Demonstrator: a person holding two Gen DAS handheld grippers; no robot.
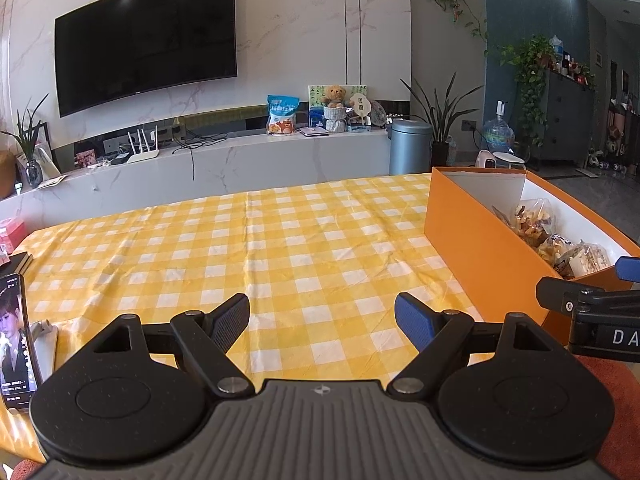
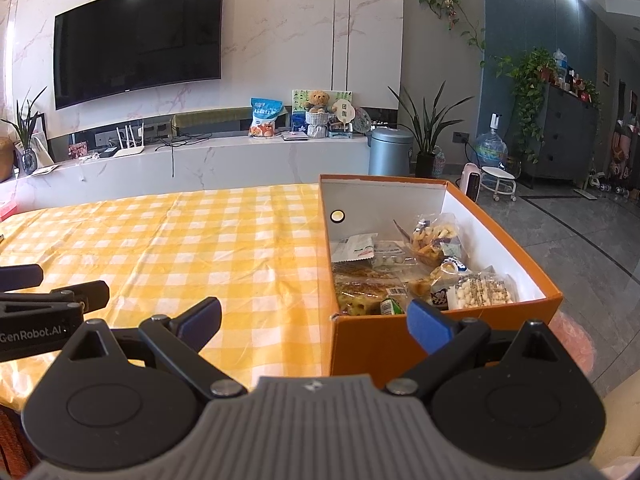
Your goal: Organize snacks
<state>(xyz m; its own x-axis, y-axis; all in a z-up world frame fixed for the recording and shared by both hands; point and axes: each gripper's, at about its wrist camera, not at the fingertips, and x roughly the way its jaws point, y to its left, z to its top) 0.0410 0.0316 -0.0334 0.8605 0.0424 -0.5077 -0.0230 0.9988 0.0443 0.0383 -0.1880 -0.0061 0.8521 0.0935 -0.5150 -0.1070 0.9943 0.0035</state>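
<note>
Snacks (image 2: 424, 276): all we see lie in the orange box (image 2: 500, 224) at the table's right | cloth (image 1: 248, 248): bare of snacks | left gripper (image 1: 322, 320), right gripper (image 2: 314, 316): spread, empty | status: we judge the sorting done or nearly so

One orange box (image 2: 400, 344) on the yellow checked tablecloth (image 2: 180, 240). Inside the box – roughly eight snack packets (image 2: 420, 272), exact count unclear as they overlap. Left of the box: one phone (image 1: 16, 340) at the cloth's edge. Beyond the box – one TV (image 2: 138, 40), one teddy bear (image 2: 318, 100), one bin (image 2: 390, 152), one water jug (image 2: 491, 148).
</note>
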